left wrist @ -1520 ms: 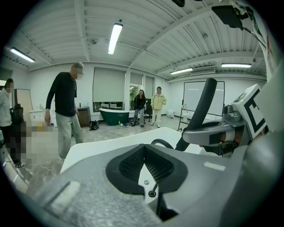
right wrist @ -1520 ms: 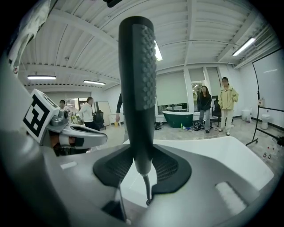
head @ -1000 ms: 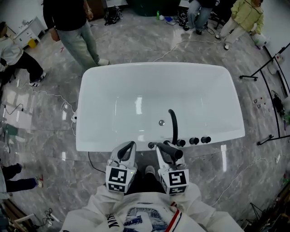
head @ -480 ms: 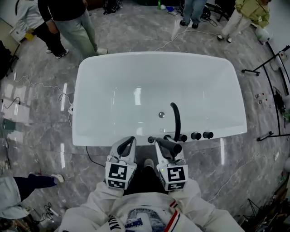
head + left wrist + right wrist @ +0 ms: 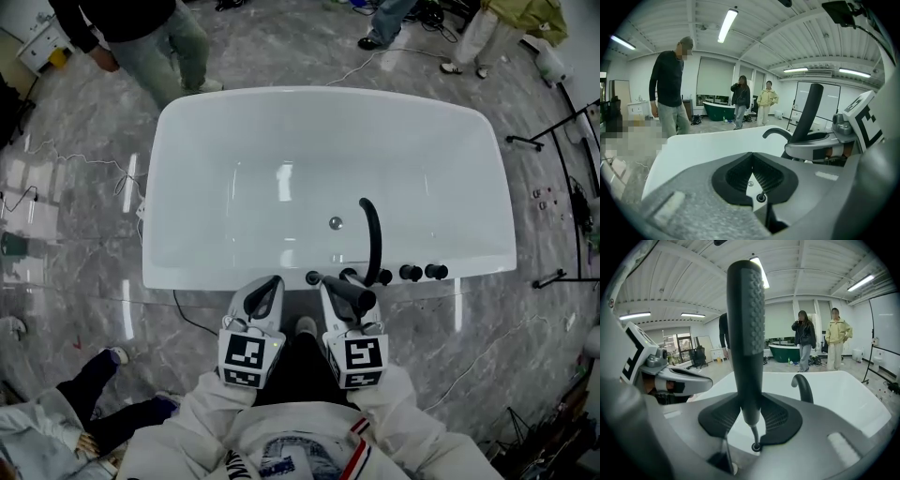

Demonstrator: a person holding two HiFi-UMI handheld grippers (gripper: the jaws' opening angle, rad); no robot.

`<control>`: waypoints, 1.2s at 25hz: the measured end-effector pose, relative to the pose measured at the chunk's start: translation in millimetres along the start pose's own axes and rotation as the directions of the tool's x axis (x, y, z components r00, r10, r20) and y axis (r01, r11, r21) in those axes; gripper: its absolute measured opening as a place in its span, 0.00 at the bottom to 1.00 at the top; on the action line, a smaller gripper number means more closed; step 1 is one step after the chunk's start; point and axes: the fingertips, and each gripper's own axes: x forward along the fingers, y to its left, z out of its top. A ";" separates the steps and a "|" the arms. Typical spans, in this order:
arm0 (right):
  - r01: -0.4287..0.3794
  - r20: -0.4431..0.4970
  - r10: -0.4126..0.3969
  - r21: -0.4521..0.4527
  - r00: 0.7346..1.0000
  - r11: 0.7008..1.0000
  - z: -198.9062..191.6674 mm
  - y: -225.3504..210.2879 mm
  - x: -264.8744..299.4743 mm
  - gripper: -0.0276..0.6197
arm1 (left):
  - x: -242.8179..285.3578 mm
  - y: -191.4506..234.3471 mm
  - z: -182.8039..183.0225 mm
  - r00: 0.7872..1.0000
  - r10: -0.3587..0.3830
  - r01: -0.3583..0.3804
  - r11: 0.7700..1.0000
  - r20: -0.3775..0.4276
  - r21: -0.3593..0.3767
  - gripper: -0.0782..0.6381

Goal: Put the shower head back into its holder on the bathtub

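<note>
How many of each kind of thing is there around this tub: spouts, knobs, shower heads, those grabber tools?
bathtub: 1
curved spout: 1
round knobs: 3
shower head: 1
grippers: 2, the left gripper shut and empty, the right gripper with its fingers on the shower head
Total: 8

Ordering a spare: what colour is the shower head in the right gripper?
Black shower head, dimpled grip; clearest in the right gripper view.

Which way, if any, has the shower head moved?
Yes: the shower head sank toward the bathtub rim near the knobs, in the right hand-held gripper.
</note>
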 end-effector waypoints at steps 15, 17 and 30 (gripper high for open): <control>-0.004 -0.052 0.004 -0.002 0.999 1.000 -40.5 -2.0 29.2 0.26 | 22.4 5.3 -34.2 1.000 0.001 -0.001 1.000 -0.028 -0.025 0.11; -0.011 -0.058 0.011 -0.002 0.998 1.000 -48.4 -1.8 32.0 0.26 | 24.4 5.4 -38.4 1.000 0.001 -0.002 1.000 -0.032 -0.028 0.11; -0.017 -0.102 0.015 -0.022 0.995 1.000 -74.5 0.8 52.1 0.26 | 36.2 7.3 -59.2 0.999 -0.005 0.003 0.999 -0.040 -0.052 0.11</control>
